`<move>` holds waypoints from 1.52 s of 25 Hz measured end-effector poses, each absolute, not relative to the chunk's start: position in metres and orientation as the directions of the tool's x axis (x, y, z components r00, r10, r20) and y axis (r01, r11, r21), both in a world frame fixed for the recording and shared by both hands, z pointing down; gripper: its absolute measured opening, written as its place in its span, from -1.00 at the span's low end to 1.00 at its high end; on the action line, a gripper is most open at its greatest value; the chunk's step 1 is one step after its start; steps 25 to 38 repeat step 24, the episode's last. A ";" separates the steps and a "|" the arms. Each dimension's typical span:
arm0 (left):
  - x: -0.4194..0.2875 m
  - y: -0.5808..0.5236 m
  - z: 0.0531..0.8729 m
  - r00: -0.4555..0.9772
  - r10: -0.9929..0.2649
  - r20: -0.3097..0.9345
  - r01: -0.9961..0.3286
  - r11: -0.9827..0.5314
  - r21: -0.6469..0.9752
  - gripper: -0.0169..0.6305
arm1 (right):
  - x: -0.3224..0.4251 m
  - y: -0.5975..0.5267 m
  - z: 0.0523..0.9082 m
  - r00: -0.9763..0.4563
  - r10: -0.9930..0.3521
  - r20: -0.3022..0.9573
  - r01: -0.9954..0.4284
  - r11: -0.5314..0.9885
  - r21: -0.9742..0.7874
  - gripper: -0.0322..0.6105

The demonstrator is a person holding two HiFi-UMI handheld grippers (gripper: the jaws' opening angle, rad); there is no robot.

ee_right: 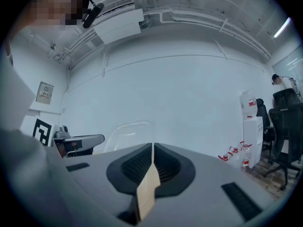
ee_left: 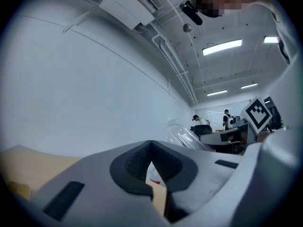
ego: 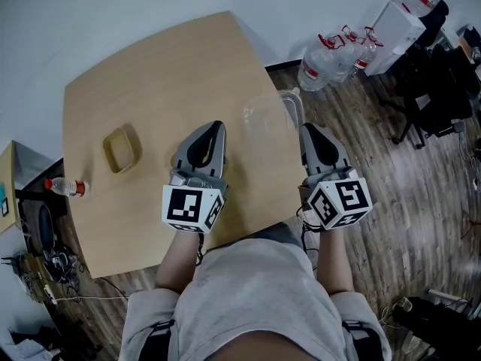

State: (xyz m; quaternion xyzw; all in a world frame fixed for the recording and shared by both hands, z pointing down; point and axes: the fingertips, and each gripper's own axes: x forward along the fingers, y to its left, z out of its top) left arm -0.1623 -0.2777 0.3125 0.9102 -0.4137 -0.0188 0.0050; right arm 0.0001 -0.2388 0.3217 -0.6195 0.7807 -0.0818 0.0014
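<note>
My left gripper [ego: 216, 126] rests over the wooden table [ego: 150, 74], jaws closed together with nothing between them. My right gripper [ego: 307, 128] lies at the table's right edge, also shut and empty. Just beyond and between the two tips stands a clear plastic container [ego: 269, 116]. In the left gripper view the closed tips [ee_left: 150, 144] point past that clear container [ee_left: 182, 132], with the right gripper's marker cube [ee_left: 258, 113] off to the right. In the right gripper view the shut tips [ee_right: 152, 146] sit below the clear container [ee_right: 124, 134].
A tan bowl-like dish [ego: 120, 149] sits on the table's left part, and a small water bottle [ego: 66, 187] lies at its left edge. Large water jugs [ego: 331, 55] and a white box [ego: 394, 25] stand on the floor at back right, beside office chairs [ego: 436, 96].
</note>
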 end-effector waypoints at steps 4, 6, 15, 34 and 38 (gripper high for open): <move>-0.159 -0.274 0.312 0.658 -0.752 -0.033 -0.751 -0.659 0.026 -0.90 | 0.004 -0.235 0.320 -0.229 -0.969 0.092 -0.968 0.216 -0.130 -0.83; -0.158 -0.273 0.311 0.658 -0.752 -0.034 -0.752 -0.659 0.024 -0.90 | 0.006 -0.233 0.319 -0.227 -0.970 0.091 -0.968 0.214 -0.130 -0.83; -0.154 -0.270 0.308 0.660 -0.750 -0.042 -0.750 -0.661 0.024 -0.90 | 0.010 -0.231 0.317 -0.215 -0.973 0.080 -0.970 0.204 -0.130 -0.83; -0.157 -0.271 0.308 0.657 -0.753 -0.042 -0.753 -0.658 0.025 -0.90 | 0.010 -0.230 0.315 -0.207 -0.976 0.073 -0.972 0.197 -0.126 -0.83; -0.157 -0.271 0.308 0.657 -0.753 -0.042 -0.753 -0.658 0.025 -0.90 | 0.010 -0.230 0.315 -0.207 -0.976 0.073 -0.972 0.197 -0.126 -0.83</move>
